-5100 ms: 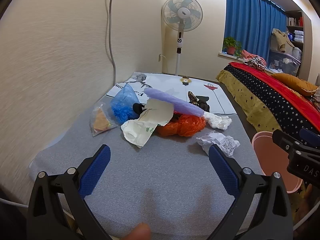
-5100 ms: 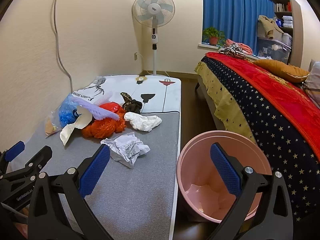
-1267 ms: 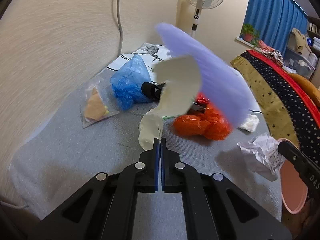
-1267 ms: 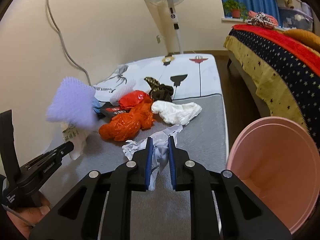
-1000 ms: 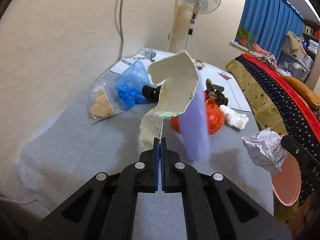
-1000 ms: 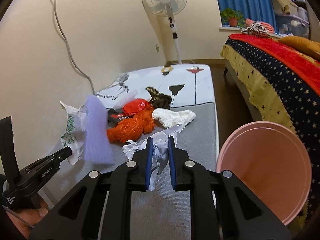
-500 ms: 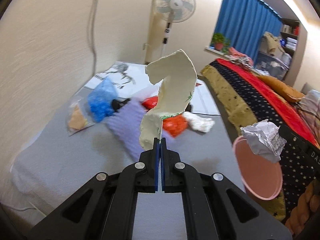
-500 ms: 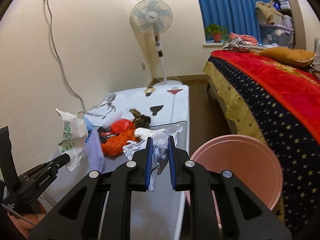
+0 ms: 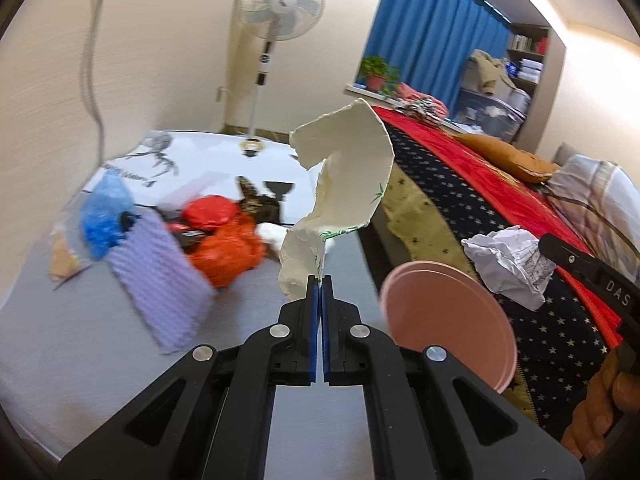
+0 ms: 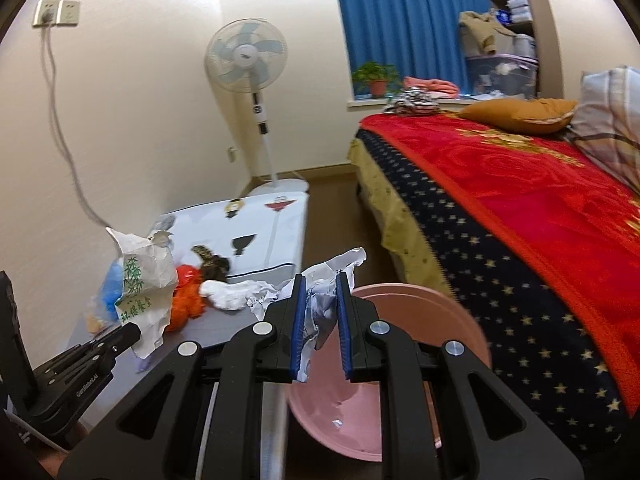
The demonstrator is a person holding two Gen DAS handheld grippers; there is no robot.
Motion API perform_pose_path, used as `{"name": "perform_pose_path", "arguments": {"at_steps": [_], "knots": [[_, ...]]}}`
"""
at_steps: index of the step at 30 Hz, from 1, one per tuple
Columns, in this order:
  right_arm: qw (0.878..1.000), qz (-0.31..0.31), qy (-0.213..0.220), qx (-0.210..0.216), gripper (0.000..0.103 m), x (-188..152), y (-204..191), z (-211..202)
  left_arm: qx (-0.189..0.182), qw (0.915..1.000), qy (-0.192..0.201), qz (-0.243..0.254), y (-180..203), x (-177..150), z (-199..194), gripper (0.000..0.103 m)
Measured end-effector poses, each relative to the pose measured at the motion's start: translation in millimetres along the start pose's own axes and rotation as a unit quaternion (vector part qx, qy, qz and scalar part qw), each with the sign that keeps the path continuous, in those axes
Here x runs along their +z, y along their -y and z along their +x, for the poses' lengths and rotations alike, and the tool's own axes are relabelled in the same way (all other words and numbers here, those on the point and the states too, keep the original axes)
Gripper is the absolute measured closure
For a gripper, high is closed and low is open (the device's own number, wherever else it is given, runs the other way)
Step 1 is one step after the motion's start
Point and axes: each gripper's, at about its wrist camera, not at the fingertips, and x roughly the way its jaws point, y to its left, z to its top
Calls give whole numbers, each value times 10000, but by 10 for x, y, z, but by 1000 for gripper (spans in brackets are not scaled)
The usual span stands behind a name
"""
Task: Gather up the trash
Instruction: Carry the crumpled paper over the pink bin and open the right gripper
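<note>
My left gripper (image 9: pixel 320 280) is shut on a cream paper bag (image 9: pixel 340 196) with green print and holds it in the air above the grey mat; the bag also shows in the right wrist view (image 10: pixel 144 280). My right gripper (image 10: pixel 319 280) is shut on a crumpled white paper ball (image 10: pixel 320 304), held over the near rim of the pink bin (image 10: pixel 448 320). In the left wrist view the paper ball (image 9: pixel 508 264) hangs just right of the bin (image 9: pixel 448 320). More trash lies on the mat: an orange bag (image 9: pixel 228 252), a purple sheet (image 9: pixel 160 284), a blue bag (image 9: pixel 102 216).
A bed with a red and starred blanket (image 10: pixel 520 208) stands right of the bin. A standing fan (image 10: pixel 248 64) is at the far wall. White tissue (image 10: pixel 232 292) and a dark item (image 10: pixel 212 264) lie on the mat. A cable hangs down the left wall.
Both grippers have risen and swung right toward the pink bin with their loads. The paper ball is now over the bin's rim. The purple sheet has come to rest on the mat.
</note>
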Motion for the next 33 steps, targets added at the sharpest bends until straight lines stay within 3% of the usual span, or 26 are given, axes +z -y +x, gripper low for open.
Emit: {"name": "perform_pose_path", "arguments": {"at_steps": [18, 33], "knots": [[9944, 404, -144, -961, 88, -43, 560, 104, -1081, 9915, -637, 342, 727, -160, 577, 102], [9921, 491, -234, -1130, 87, -72, 633, 170, -1264, 9875, -830, 453, 983, -227, 789, 102]]}}
